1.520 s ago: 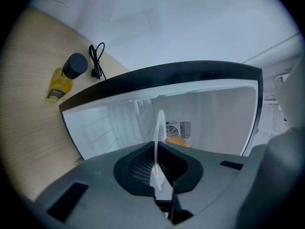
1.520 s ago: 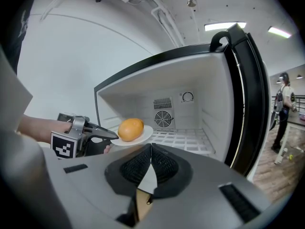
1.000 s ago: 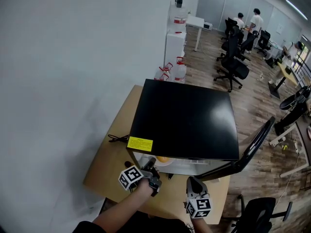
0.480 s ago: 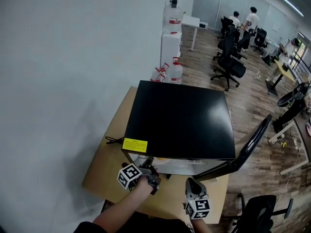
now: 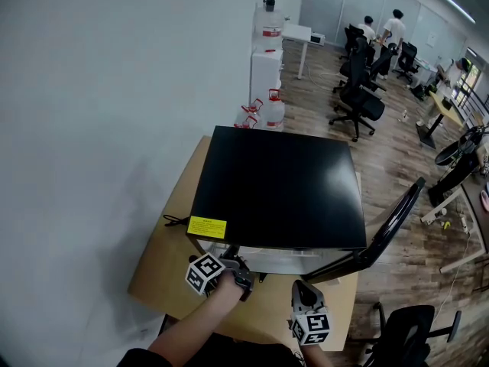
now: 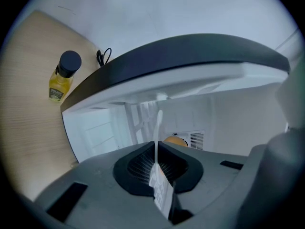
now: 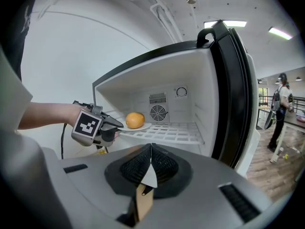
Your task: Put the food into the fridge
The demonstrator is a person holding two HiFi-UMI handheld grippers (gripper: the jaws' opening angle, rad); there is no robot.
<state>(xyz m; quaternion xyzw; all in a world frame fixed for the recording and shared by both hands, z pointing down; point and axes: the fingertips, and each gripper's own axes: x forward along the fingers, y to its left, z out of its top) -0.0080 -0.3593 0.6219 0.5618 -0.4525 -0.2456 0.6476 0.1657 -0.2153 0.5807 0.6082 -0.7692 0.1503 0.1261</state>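
Head view, fridge (image 5: 283,182) on wooden table (image 5: 164,270), white wall (image 5: 92,90), plank floor (image 5: 386,155)

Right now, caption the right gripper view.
Left gripper holds white round plate bearing orange fruit inside open black fridge.

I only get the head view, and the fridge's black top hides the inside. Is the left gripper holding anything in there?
Observer: Yes. The left gripper is shut on the rim of a white plate with an orange on it.
Operator: Is the plate down on a shelf?
Observer: It reaches over the front left of the wire shelf. I cannot tell whether it rests there.
Operator: And the right gripper?
Observer: The right gripper is shut with nothing between its jaws, outside the open fridge.
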